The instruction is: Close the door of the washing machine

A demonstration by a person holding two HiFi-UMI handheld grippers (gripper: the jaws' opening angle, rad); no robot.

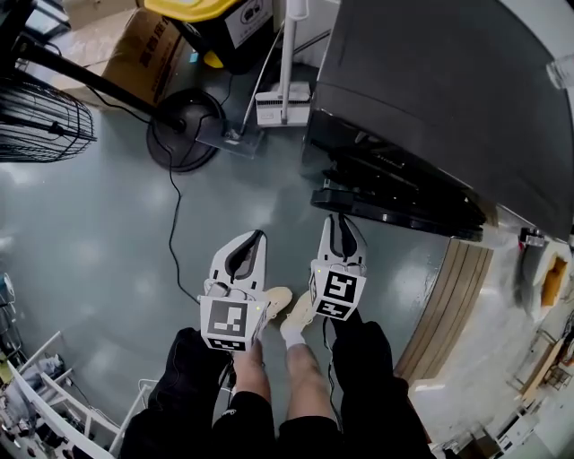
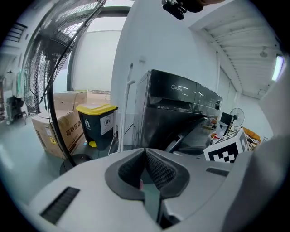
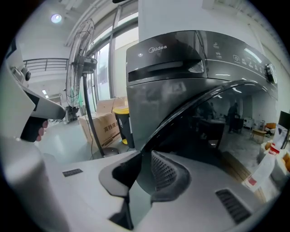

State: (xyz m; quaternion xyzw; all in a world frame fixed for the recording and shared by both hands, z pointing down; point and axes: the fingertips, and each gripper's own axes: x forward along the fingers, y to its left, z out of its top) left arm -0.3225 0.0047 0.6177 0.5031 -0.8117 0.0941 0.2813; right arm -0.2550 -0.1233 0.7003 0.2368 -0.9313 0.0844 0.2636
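The dark grey washing machine (image 1: 430,81) stands at the upper right, and its round glass door (image 1: 395,208) hangs open, low over the floor. In the right gripper view the door (image 3: 217,104) arcs from the machine (image 3: 167,86) down toward my jaws. My right gripper (image 1: 339,218) (image 3: 144,153) sits right at the door's near edge; its jaws stand a narrow gap apart with nothing between them. Whether it touches the door I cannot tell. My left gripper (image 1: 259,235) (image 2: 145,149) is further left over bare floor, shut and empty, and faces the machine (image 2: 181,108).
A floor fan's round base (image 1: 184,125) and its cable (image 1: 175,224) lie to the left. A yellow-lidded bin (image 1: 215,18), a cardboard box (image 1: 134,45) and a white stand (image 1: 282,90) sit beside the machine. Wooden boards (image 1: 448,305) lie at the right. The person's shoes (image 1: 291,309) are below the grippers.
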